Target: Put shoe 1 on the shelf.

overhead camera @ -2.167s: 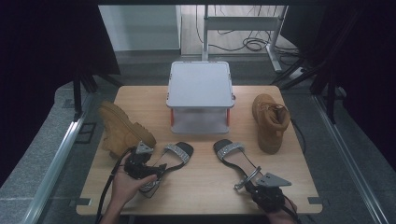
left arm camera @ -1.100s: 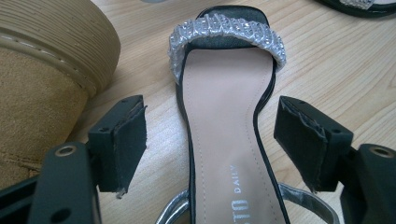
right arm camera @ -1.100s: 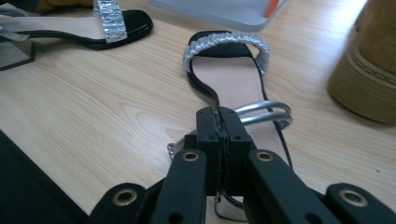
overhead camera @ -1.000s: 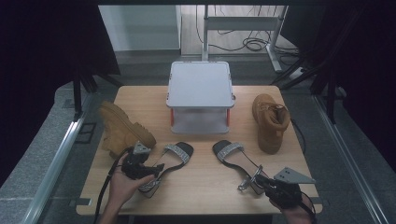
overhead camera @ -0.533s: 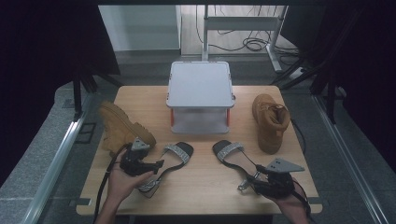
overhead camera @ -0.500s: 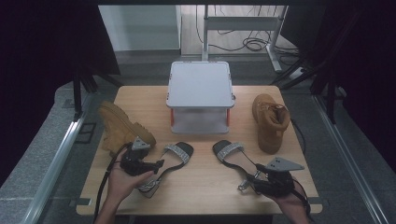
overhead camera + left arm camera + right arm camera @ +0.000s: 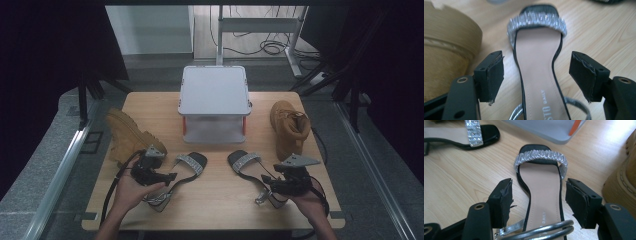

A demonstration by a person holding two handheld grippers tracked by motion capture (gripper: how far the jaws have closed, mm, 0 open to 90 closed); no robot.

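Two black sandals with glittery silver toe straps lie toe-away on the wooden table (image 7: 215, 205). My left gripper (image 7: 165, 181) is at the heel end of the left sandal (image 7: 189, 164). In the left gripper view that gripper (image 7: 537, 67) is open, its pads (image 7: 495, 75) clear of the tan footbed (image 7: 536, 82) on either side. My right gripper (image 7: 274, 186) is at the heel end of the right sandal (image 7: 246, 164). Its jaws have just been opening. In the right gripper view it (image 7: 540, 192) is open, straddling the sandal (image 7: 541, 182) above the silver ankle strap (image 7: 544, 230).
A tan boot (image 7: 129, 136) lies on its side at the left, close to my left hand. A second tan boot (image 7: 290, 127) stands at the right. A white lidded box (image 7: 215, 100) sits at the back middle of the table.
The right hand has moved a little away from the table's front edge, toward the right sandal's heel, and its jaws now stand wide. The left hand and both sandals have stayed put.
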